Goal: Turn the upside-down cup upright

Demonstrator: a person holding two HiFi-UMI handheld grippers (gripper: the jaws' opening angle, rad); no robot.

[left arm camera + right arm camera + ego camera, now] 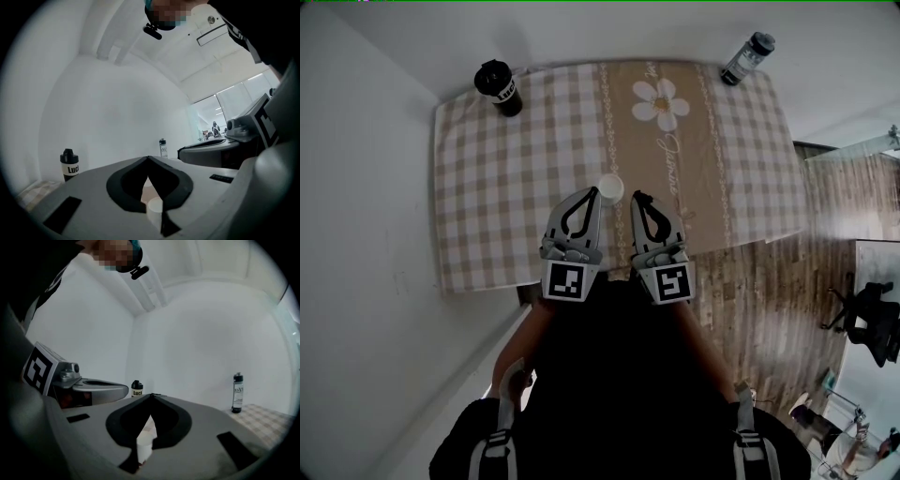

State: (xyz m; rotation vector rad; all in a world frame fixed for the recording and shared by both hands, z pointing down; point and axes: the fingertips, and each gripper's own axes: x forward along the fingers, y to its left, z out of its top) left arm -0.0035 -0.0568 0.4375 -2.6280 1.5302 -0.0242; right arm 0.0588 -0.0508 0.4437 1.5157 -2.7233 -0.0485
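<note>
**Both grippers clenched, empty, behind the cup**

White walls surround a table under a beige checked cloth [487,187], printed with a daisy [661,102] and cursive script too small to read. The left gripper [590,192] and right gripper [639,196] sit side by side, jaws pressed together on nothing. Far ahead on the left stands a black bottle [499,87] whose label [71,170] reads "Luc". Far ahead on the right stands a clear bottle [747,58]. The white cup [610,188] stands just past the tips, between them; which way up is unclear.
</note>
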